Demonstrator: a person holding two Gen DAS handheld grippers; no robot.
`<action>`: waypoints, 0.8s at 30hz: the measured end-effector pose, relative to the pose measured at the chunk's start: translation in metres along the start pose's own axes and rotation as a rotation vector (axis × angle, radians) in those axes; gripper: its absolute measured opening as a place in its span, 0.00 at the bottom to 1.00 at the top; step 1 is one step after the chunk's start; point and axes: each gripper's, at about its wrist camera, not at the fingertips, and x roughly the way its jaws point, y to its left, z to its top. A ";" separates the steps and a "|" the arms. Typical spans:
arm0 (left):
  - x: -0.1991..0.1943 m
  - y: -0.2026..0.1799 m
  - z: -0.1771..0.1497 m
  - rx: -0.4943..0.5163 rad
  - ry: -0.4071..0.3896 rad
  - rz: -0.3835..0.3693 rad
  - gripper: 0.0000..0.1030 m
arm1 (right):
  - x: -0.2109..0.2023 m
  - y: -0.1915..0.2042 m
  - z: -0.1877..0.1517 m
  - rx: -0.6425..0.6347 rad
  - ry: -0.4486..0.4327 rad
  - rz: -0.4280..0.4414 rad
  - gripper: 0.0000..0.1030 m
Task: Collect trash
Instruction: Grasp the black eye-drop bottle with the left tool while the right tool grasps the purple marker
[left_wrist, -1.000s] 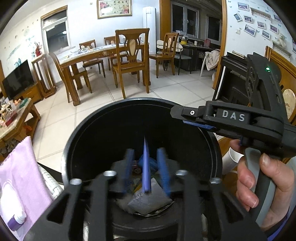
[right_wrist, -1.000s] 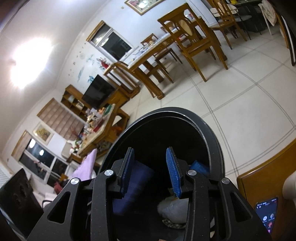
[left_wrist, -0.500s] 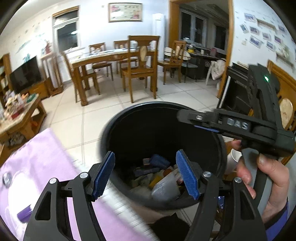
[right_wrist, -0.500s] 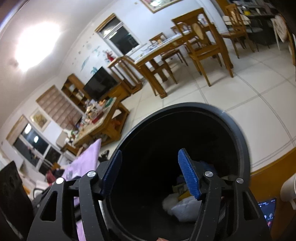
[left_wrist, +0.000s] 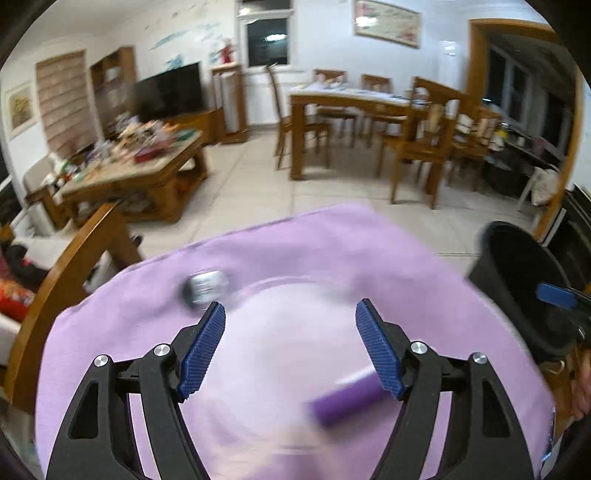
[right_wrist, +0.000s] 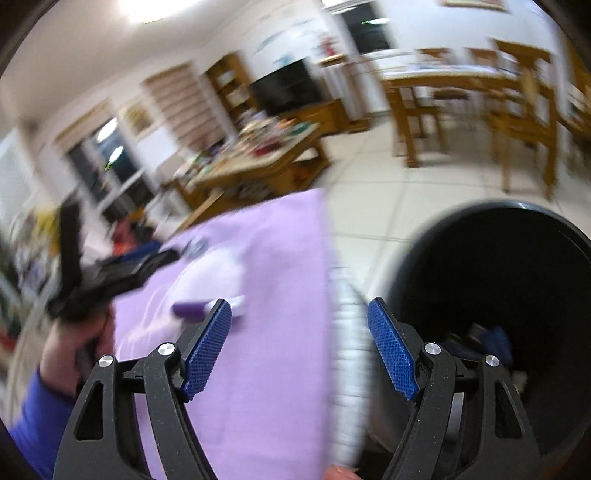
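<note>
On the far left of your lilac cloth-covered counter (left_wrist: 332, 251) sits a small crumpled silvery foil piece (left_wrist: 205, 286), just beyond the left pad of your left claw (left_wrist: 290, 341). That claw's jaws have just been opening; they stand spread wide with nothing between them, above a pale round patch on the cloth. If you sweep in at speed, the light foil will likely skid off the cloth edge toward the floor, or the pad will snag the cloth and drag everything with it. Nearer your right pad lies a short purple cylindrical tube with a whitish end (left_wrist: 349, 400). Being round, it will probably roll away if you close on its side off-centre, so line up across its width. Both views are heavily blurred, so I cannot tell exactly what either item is; slow down before committing. Your right claw (right_wrist: 300, 350) has also just been opening and is spread and empty, straddling the cloth edge and the gap beside the round black plastic trash bin (right_wrist: 517, 280), which stands on the floor just right of the counter with rubbish already inside. If both claws go for the tube, they risk colliding, and a wide swing of your right one could knock the bin's rim.
</note>
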 end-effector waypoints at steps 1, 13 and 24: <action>0.007 0.015 0.000 -0.023 0.017 0.009 0.71 | 0.009 0.014 0.001 -0.043 0.018 0.009 0.73; 0.074 0.064 0.010 -0.098 0.132 -0.006 0.71 | 0.126 0.111 0.017 -0.527 0.258 -0.005 0.73; 0.074 0.069 0.009 -0.111 0.105 -0.037 0.52 | 0.170 0.134 0.005 -0.618 0.349 0.054 0.32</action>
